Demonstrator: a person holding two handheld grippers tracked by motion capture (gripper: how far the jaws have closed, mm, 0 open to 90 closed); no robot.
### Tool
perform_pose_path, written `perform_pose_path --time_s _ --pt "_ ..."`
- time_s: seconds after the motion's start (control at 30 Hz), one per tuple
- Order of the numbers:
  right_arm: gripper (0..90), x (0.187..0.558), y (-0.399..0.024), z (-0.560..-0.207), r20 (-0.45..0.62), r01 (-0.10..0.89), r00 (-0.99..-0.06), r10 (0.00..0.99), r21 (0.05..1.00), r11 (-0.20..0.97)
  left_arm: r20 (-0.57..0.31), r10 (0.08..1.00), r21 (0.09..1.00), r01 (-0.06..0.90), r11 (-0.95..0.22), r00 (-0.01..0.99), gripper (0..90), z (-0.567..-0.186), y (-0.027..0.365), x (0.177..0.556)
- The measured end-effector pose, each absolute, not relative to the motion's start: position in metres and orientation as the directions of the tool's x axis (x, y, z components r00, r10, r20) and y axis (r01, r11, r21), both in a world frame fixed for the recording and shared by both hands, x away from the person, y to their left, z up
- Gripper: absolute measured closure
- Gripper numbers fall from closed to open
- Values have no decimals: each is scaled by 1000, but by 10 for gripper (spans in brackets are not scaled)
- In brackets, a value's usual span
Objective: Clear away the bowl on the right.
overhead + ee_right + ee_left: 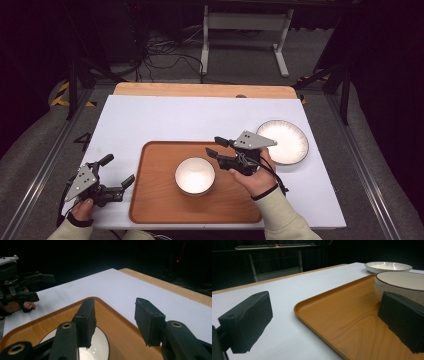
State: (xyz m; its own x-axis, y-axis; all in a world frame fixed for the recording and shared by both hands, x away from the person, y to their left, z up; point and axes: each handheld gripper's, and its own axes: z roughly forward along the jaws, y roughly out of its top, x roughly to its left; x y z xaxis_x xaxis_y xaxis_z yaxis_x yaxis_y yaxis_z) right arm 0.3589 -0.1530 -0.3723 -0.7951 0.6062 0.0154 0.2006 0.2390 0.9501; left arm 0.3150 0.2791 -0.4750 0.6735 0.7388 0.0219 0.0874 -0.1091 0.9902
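Hovering released just beside the white bowl (195, 175), the right claw (216, 146) could clip its rim, skidding it across the wooden tray (155, 200).

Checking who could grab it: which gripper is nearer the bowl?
Right. The right gripper hangs just beside the bowl; the left gripper sits off the tray's edge.

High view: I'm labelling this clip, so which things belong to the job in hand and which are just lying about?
In the job:
- bowl
- wooden tray
- right gripper, open beside the bowl

Lying about:
- plate on the table
- left gripper, idle, open
- white stand behind
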Motion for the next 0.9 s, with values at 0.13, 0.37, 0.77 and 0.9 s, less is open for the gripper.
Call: perform_pose_path --time_s 0.13,0.37,0.77,0.9 --pt "468 356 -155 -372 -16 149 -801 598 963 226 22 739 990 87 -109 674 2 -475 279 315" --pt "421 353 -160 -370 -57 87 -802 594 974 211 22 738 990 87 -109 674 2 -475 279 315" --pt "283 347 -178 -368 -115 -2 -803 585 982 189 21 738 990 88 -109 674 2 -475 279 315" --pt "273 345 -186 -367 -121 -10 -794 596 982 186 21 738 990 88 -109 674 2 -475 279 315"
